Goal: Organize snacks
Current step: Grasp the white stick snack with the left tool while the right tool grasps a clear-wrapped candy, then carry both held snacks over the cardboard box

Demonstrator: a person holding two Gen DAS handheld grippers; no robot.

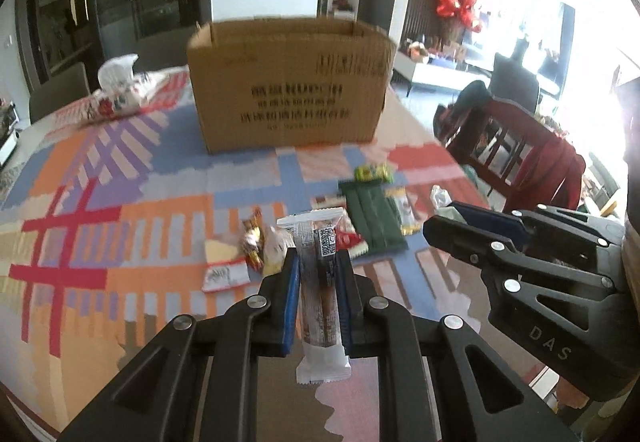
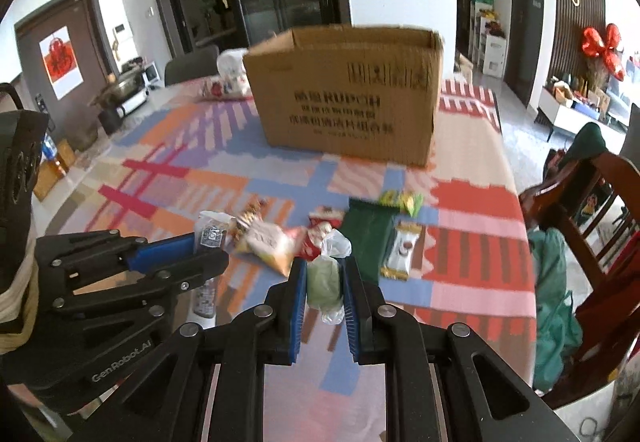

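1. The left gripper [image 1: 318, 262] is clamped on a long snack bar [image 1: 320, 282] in a clear wrapper with white sealed ends and a printed code, lifted above the tablecloth [image 1: 120, 226].
2. The right gripper [image 2: 326, 270] pinches a pale green sweet [image 2: 325, 282] in crinkled clear plastic, also off the cloth.
3. More snacks lie near the table's near edge: a dark green packet [image 2: 368, 238], a white-and-gold one [image 2: 402, 252], and red and yellow wrappers.
4. An open cardboard box [image 2: 348, 97] stands toward the far edge.
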